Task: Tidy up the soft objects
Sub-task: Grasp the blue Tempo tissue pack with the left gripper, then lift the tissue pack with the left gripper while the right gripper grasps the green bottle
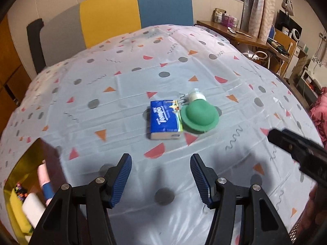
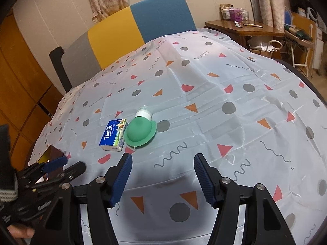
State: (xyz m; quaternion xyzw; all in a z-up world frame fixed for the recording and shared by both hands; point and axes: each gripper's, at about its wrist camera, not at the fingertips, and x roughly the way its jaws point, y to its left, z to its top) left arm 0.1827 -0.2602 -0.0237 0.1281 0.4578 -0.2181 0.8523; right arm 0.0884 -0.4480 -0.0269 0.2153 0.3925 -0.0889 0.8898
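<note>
A blue Tempo tissue pack (image 1: 165,119) lies on the patterned tablecloth, touching a green dome-shaped soft object (image 1: 199,117) on its right. A small white-capped container (image 1: 195,95) sits just behind the green one. My left gripper (image 1: 160,161) is open and empty, hovering in front of the pack. My right gripper (image 2: 162,162) is open and empty, in front and to the right of the pack (image 2: 114,135) and the green object (image 2: 140,131). The right gripper shows at the right edge of the left wrist view (image 1: 296,149); the left gripper shows at the lower left of the right wrist view (image 2: 61,167).
An open box (image 1: 24,192) with yellow, white and pink items sits at the table's front left corner. Chairs with grey, yellow (image 1: 108,14) and blue backs stand behind the table. A wooden desk (image 1: 231,32) with clutter stands at the back right.
</note>
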